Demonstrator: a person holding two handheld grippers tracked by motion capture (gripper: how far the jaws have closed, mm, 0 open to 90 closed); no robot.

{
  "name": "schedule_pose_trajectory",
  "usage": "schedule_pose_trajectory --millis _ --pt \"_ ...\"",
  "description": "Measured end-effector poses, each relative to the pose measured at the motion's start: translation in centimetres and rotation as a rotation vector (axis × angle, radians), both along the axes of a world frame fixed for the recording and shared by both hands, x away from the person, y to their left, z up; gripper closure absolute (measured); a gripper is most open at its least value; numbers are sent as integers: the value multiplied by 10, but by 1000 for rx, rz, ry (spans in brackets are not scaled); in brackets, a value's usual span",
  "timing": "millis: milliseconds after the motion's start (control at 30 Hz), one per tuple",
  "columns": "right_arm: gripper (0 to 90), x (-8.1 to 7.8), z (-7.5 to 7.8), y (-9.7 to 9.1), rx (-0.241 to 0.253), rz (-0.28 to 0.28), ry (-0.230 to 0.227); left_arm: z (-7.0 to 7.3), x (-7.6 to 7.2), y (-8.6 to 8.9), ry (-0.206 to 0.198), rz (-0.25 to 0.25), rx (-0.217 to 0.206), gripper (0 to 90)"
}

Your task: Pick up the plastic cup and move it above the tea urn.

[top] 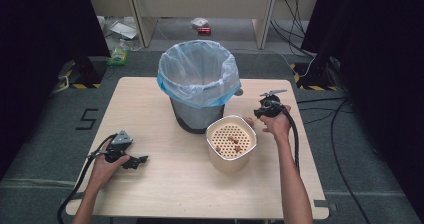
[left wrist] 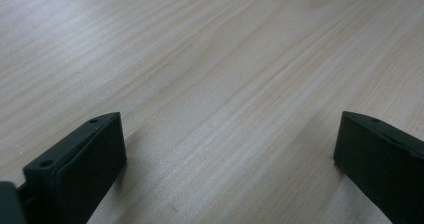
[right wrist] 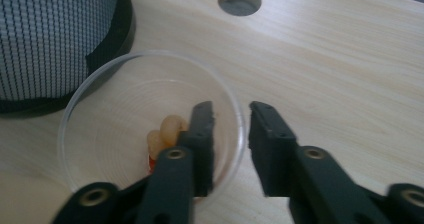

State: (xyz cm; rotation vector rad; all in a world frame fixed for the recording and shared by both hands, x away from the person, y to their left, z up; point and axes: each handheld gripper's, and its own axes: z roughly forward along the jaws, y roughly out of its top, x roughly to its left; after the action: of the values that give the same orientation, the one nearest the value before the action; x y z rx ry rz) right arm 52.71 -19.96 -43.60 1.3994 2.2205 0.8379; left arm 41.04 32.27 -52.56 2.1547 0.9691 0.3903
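R gripper point(right wrist: 230, 134) sits w/ its jaws straddling the rim of a small clear plastic dish point(right wrist: 100, 129) – one jaw inside, one outside, a gap left between them, so apart and not yet clamped on the wall. Dish stands on the wooden table point(top: 165, 184) just beside the mesh bin point(top: 198, 79) w/ blue-white liner, near a round hole in the tabletop point(right wrist: 239, 0). Inside the dish: a few pale peanut-like bits point(right wrist: 165, 131) w/ something reddish under them, partly hidden by the inner jaw. In the high view the R gripper point(top: 260, 113) is behind the cream container w/ perforated strainer top point(top: 231, 143), which has some brown bits point(top: 234, 143) lying on it; the dish itself can't be made out there. L gripper point(top: 141, 160) rests low over bare table at the near left, well apart from everything, jaws wide apart, nothing between them point(left wrist: 225, 149). Progress, my read: early-to-mid – approach to the dish done, grip not closed; lift and emptying of contents (prob. into bin or strainer, can't tell which) remain. L side idle.
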Motion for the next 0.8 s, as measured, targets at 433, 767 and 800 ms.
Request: schedule_pose_trajectory --millis 433,767,800 --pt "868 -23 30 0 -89 95 -188 0 0 0 0 0 0 0" --pt "867 -39 53 -6 -96 95 -279 0 0 0 0 0 0 0" --pt "867 -39 53 -6 -96 95 -279 0 0 0 0 0 0 0"
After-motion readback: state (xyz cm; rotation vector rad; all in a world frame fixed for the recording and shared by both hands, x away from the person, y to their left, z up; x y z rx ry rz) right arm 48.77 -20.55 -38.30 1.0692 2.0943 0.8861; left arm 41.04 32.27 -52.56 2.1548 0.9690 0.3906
